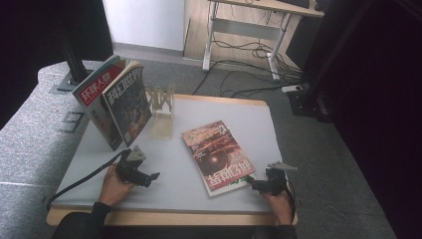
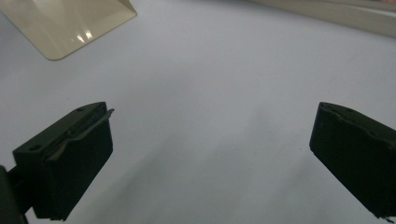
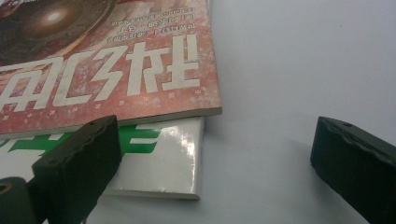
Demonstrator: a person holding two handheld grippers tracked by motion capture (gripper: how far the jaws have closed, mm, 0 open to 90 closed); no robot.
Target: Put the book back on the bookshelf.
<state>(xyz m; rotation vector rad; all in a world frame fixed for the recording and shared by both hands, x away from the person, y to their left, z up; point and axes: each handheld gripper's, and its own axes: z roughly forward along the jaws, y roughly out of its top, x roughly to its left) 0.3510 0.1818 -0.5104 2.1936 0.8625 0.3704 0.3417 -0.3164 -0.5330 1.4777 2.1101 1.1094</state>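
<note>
At the far left of the desk (image 1: 164, 174), two magazines (image 1: 114, 102) stand upright, leaning together, with a wooden rack (image 1: 161, 107) on a pale base just to their right. Nearer the person, the left hand-held gripper (image 1: 149, 178) lies low over bare desk surface, well apart from any magazine. The left gripper view adds what the high view cannot: its two black jaws stand wide apart with nothing between them, and a corner of the rack's pale base (image 2: 65, 23) sits ahead at upper left.

In the middle of the desk, slightly right, a red-covered magazine (image 1: 215, 152) lies flat, angled, its lower end toward the right hand-held gripper (image 1: 250, 182). From above it looks almost like one item with a white strip at its near end. The right gripper view shows a separate white magazine (image 3: 159, 163) with green lettering lying underneath the red one (image 3: 107, 65), sticking out at the near corner. The right hand-held gripper's jaws are spread wide and hold nothing; the left jaw sits just beside the white magazine's edge, the right jaw over bare desk.
</note>
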